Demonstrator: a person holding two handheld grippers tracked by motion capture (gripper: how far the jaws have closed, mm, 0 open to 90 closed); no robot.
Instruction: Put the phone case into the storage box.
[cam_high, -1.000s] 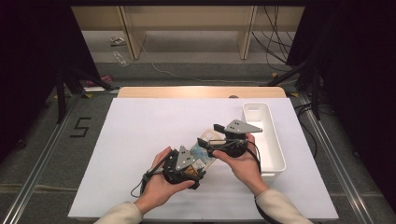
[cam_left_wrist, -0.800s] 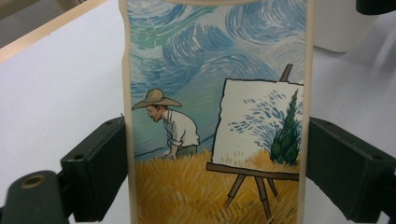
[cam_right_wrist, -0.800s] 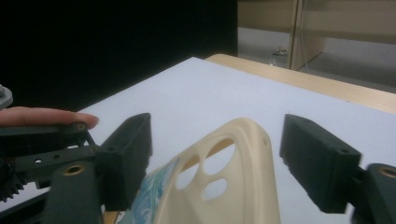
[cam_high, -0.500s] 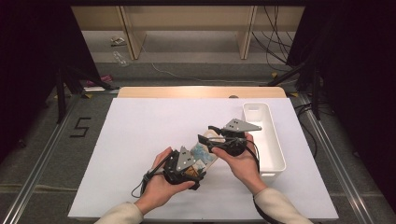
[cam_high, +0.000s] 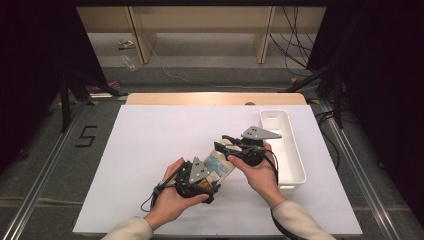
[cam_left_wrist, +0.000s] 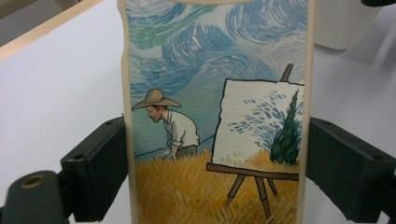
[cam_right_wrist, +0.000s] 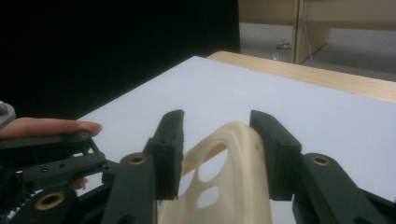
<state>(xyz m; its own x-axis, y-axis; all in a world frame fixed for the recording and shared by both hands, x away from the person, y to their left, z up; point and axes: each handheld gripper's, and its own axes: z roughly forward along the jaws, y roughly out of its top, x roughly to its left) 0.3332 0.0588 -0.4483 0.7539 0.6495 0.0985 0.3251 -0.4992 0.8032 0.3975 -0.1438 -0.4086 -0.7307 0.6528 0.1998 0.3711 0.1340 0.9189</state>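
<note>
A cream phone case (cam_left_wrist: 215, 65) printed with a painter at an easel in a yellow field is clamped across its width by my left gripper (cam_left_wrist: 215, 163). In the high view the case (cam_high: 219, 162) lies between both hands, just above the white table, with the left gripper (cam_high: 212, 172) at its near end. My right gripper (cam_high: 222, 142) comes in from the right. Its jaws have just been closing and now sit against the far, camera-hole end of the case (cam_right_wrist: 233, 177), whose pale inner side faces the right gripper (cam_right_wrist: 217, 140).
A long white bin (cam_high: 282, 145) stands just right of the hands. The white table top (cam_high: 150, 130) has a wooden strip along its far edge. In the right gripper view the left gripper's black linkage (cam_right_wrist: 56, 154) and a fingertip sit at the left.
The right gripper's jaws have closed in on the far end of the case. Both hands and the left gripper's hold on the case stayed where they were.
</note>
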